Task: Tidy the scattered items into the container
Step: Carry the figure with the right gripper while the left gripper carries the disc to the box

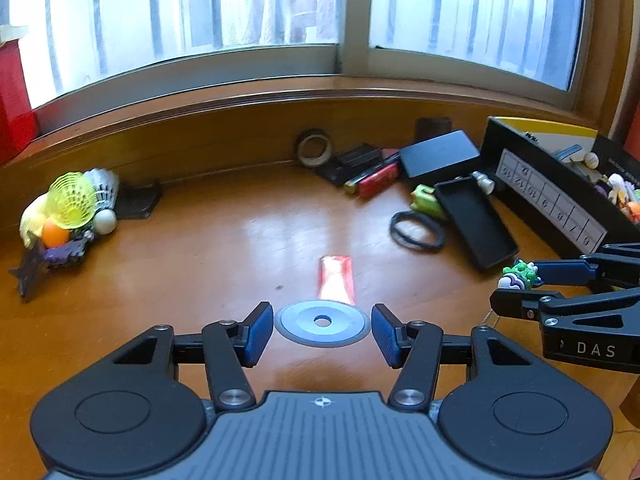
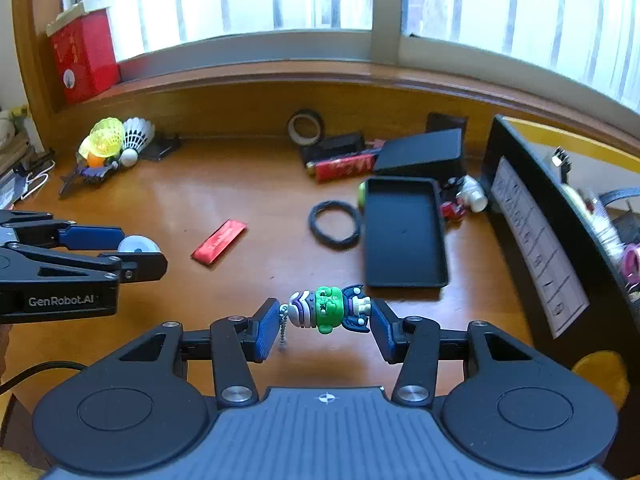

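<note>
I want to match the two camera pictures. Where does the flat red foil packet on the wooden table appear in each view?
Left wrist view: the flat red foil packet lies at centre, just beyond the grey disc between the left gripper's pads.
Right wrist view: the packet lies left of centre, right of the left gripper.
Shared landmark: the black hair-tie ring, to the packet's right in both.

Left gripper (image 1: 322,330): tilted down toward the wooden desk (image 1: 200,248), blue pads pressed on the rim of a flat grey disc (image 1: 322,322), lifted clear of the desk.
Right gripper (image 2: 324,322): tilted down likewise, jaws clamped end to end on a small green figurine (image 2: 330,310), above the desk.
Spacing: side by side, apart.
</note>
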Demonstrator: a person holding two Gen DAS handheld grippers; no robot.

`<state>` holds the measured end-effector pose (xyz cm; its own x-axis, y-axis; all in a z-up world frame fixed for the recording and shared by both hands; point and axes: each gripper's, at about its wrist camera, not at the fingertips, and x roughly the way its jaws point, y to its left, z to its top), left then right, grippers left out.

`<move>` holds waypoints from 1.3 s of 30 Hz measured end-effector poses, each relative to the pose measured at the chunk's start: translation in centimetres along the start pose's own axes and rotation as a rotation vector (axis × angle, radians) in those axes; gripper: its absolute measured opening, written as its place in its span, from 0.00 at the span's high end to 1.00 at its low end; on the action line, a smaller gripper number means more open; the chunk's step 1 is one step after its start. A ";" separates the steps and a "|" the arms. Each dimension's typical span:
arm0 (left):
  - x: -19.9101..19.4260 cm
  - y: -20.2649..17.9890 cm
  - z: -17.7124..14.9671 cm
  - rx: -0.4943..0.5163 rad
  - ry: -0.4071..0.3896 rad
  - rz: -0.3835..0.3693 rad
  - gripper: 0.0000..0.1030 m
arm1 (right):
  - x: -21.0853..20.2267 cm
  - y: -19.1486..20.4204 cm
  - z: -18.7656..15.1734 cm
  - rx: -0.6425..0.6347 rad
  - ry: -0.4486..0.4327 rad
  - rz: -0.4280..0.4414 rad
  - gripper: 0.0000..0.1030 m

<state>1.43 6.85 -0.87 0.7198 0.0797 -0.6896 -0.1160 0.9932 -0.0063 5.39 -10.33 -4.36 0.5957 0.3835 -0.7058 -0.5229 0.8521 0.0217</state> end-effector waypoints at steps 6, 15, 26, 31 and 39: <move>0.2 -2.4 2.1 -0.013 -0.020 -0.041 0.45 | -1.4 -2.9 0.3 0.041 -0.063 0.037 0.52; -0.2 -8.1 6.4 0.021 -0.119 -0.095 0.45 | -4.0 -7.3 1.5 0.069 -0.159 0.037 0.52; -0.3 -17.4 10.3 0.117 -0.190 -0.181 0.45 | -7.0 -14.5 2.0 0.123 -0.252 -0.007 0.52; 0.1 -21.3 12.2 0.170 -0.216 -0.203 0.45 | -8.1 -18.5 1.9 0.171 -0.292 -0.038 0.52; 2.4 -27.9 15.1 0.241 -0.231 -0.246 0.45 | -8.3 -25.0 1.3 0.258 -0.312 -0.112 0.52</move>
<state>16.73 -19.38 8.56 0.8440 -0.1729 -0.5077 0.2225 0.9742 0.0381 14.35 -34.32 1.88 0.8170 0.3390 -0.4664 -0.2982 0.9408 0.1613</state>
